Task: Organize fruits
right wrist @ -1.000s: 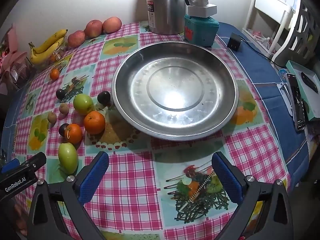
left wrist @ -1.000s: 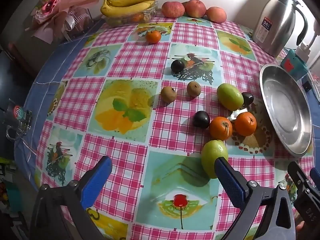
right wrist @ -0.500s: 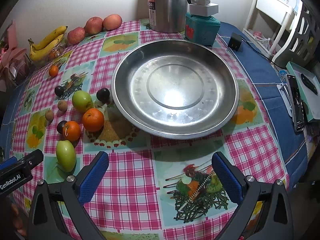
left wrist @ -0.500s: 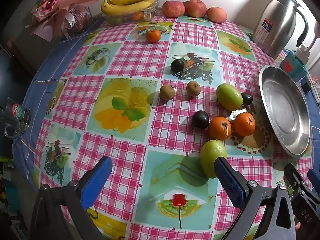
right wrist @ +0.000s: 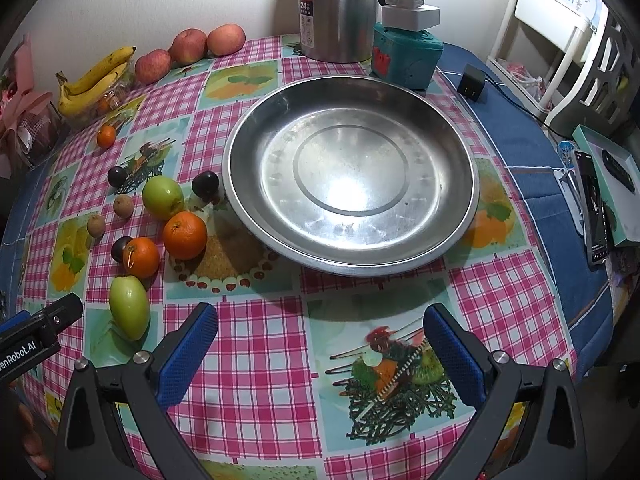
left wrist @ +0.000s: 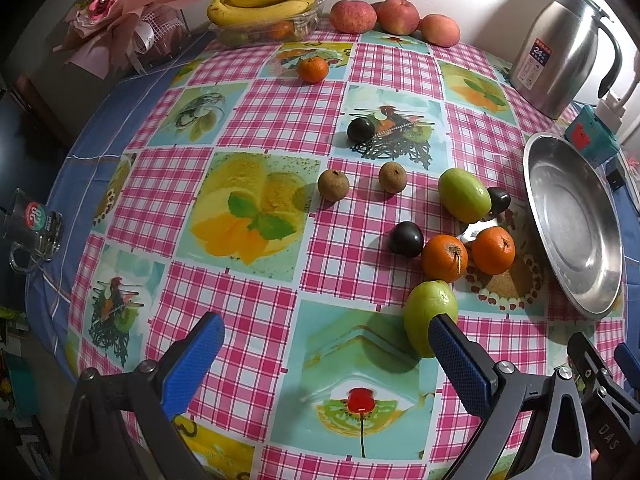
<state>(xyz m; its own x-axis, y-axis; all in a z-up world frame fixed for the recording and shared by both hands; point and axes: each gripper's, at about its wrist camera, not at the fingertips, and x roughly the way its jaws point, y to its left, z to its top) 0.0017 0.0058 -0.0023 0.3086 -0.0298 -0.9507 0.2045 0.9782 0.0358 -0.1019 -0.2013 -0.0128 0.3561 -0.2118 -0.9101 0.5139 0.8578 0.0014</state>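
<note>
Both claws have barely shifted, gaping wide; steel plate holds nothing.

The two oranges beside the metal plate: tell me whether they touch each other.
Apart. The right wrist view shows tablecloth between the nearer orange and the farther orange; in the left wrist view they overlap only by perspective.

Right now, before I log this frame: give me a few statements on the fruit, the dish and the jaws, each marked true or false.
1. The steel dish holds no fruit. True.
2. The left gripper is shut on a green fruit. False: its jaws are open and empty; the nearest green fruit lies on the cloth.
3. Two oranges sit beside the dish. True.
4. The bananas lie in the dish. False: they rest on a clear container by the wall.
5. The right gripper is open. True.
</note>
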